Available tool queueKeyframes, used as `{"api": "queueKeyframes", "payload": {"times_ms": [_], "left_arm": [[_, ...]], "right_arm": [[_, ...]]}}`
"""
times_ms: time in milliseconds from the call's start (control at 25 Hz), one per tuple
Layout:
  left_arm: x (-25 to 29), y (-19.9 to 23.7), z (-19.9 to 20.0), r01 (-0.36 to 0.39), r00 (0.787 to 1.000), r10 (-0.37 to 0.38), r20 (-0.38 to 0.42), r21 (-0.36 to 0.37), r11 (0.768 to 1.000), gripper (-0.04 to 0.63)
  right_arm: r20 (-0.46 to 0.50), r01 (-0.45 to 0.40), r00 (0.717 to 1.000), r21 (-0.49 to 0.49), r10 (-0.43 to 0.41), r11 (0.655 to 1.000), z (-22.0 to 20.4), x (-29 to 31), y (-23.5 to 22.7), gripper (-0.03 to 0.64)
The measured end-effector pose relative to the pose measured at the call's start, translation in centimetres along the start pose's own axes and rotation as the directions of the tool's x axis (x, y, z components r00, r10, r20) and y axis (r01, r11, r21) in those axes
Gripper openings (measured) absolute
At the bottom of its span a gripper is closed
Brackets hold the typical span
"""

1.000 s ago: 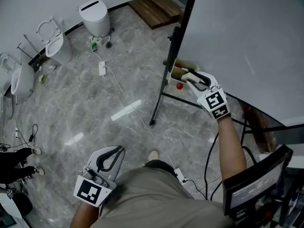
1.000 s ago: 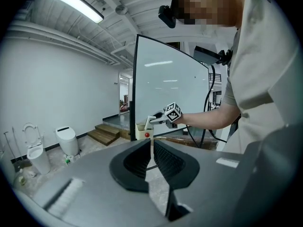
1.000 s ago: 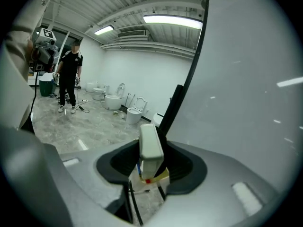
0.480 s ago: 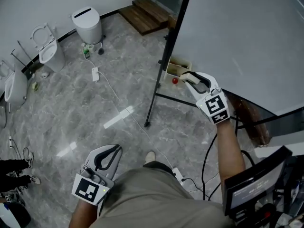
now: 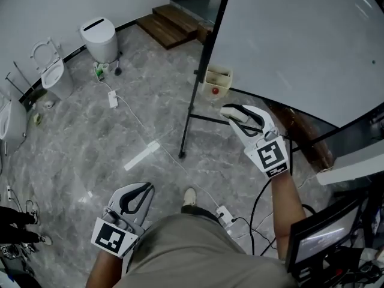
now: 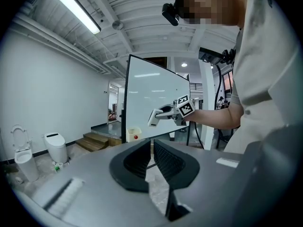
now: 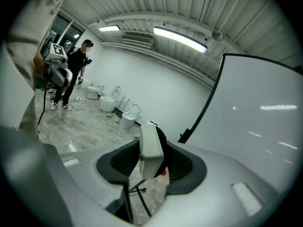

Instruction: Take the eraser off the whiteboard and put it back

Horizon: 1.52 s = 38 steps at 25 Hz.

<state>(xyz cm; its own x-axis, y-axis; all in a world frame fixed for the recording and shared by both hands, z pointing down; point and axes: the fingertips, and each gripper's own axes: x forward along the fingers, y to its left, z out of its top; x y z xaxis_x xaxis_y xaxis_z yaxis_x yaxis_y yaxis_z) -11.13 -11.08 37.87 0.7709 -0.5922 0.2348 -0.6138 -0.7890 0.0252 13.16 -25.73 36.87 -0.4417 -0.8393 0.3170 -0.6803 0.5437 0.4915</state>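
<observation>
One pale rectangular eraser [image 7: 151, 150] | clamped in right gripper [image 7: 152, 161] | ribbed black pads [image 7: 181, 164]

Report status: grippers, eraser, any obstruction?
Right gripper shut on eraser, held off the whiteboard. Left gripper shut, empty. Nothing seen between eraser and whiteboard.

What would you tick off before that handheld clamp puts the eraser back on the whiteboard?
1. Pale rectangular eraser clamped in right gripper: ok.
2. Eraser against the large white whiteboard: not ok, apart.
3. Eraser's wiping side facing the board: cannot tell.
4. Left gripper empty, jaws together, low beside the person: ok.
</observation>
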Motion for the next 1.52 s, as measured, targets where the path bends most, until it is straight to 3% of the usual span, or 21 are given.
{"api": "queueKeyframes", "payload": {"times_ms": [360,720,920,1120,1520], "left_arm": [[-6.7,-2.1,-1.1,0.047,0.998,-0.047,0.040,0.008,0.999,0.028],[-12.7,-4.0,-3.0,0.081,0.996,-0.081,0.029,0.006,0.997,0.028],[-14.8,-5.3,-4.5,0.083,0.996,-0.084,0.028,0.033,0.996,0.026],[-16.3,-5.5,-4.5,0.089,0.995,-0.089,0.050,0.013,0.996,0.026],[-17.2,-5.7,-4.8,0.076,0.996,-0.076,0.053,0.009,0.997,0.028]], "right_arm": [[0.042,0.029,0.999,-0.019,-0.029,0.999,7.2,-7.5,8.4,0.167],[0.079,0.046,0.996,-0.006,-0.046,0.999,13.0,-13.0,15.9,0.167],[0.090,0.056,0.994,0.016,-0.058,0.998,13.8,-15.0,19.2,0.167],[0.080,0.056,0.995,0.032,-0.058,0.998,14.5,-15.8,20.8,0.166],[0.081,0.043,0.996,0.052,-0.047,0.998,14.2,-15.9,20.8,0.166]]}}
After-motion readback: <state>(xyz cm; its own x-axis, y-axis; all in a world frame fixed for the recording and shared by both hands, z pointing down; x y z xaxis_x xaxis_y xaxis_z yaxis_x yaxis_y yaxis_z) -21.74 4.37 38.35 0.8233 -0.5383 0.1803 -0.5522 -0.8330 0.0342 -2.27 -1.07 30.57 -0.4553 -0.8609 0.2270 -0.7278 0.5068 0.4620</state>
